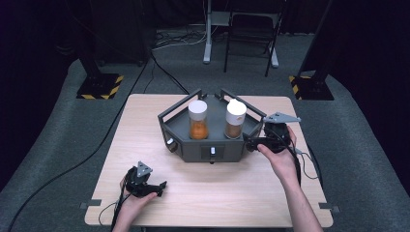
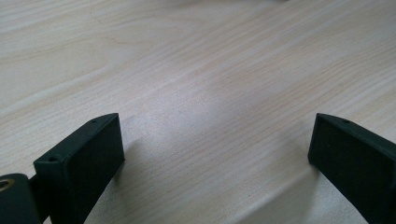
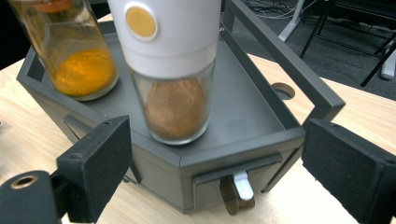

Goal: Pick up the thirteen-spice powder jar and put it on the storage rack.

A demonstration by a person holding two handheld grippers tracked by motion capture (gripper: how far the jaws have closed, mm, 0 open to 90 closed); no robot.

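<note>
A grey six-sided rack (image 1: 186, 126) stands on the wooden table (image 1: 145, 145). On it are two upright white-capped jars, one with orange powder (image 1: 198, 121) and one with brown powder (image 1: 235, 120). My right gripper (image 1: 250, 142) is level at the rack's right side and points at it. In the right gripper view its jaws (image 3: 215, 149) are open with nothing between them. The brown jar (image 3: 175, 84), the orange jar (image 3: 79, 56) and a small drawer with a pull (image 3: 238, 189) in the rack's wall (image 3: 219, 156) lie ahead. My left gripper (image 1: 160, 186) rests near the table's front left, open over bare wood (image 2: 215, 144).
The rack has low rails (image 1: 174, 107) around its rim and knobbed drawers on its front (image 1: 212, 152) and left (image 1: 170, 142) faces. Cables trail from both grippers across the table. Beyond the table stand a chair (image 1: 251, 29) and stand bases (image 1: 99, 86) on grey carpet.
</note>
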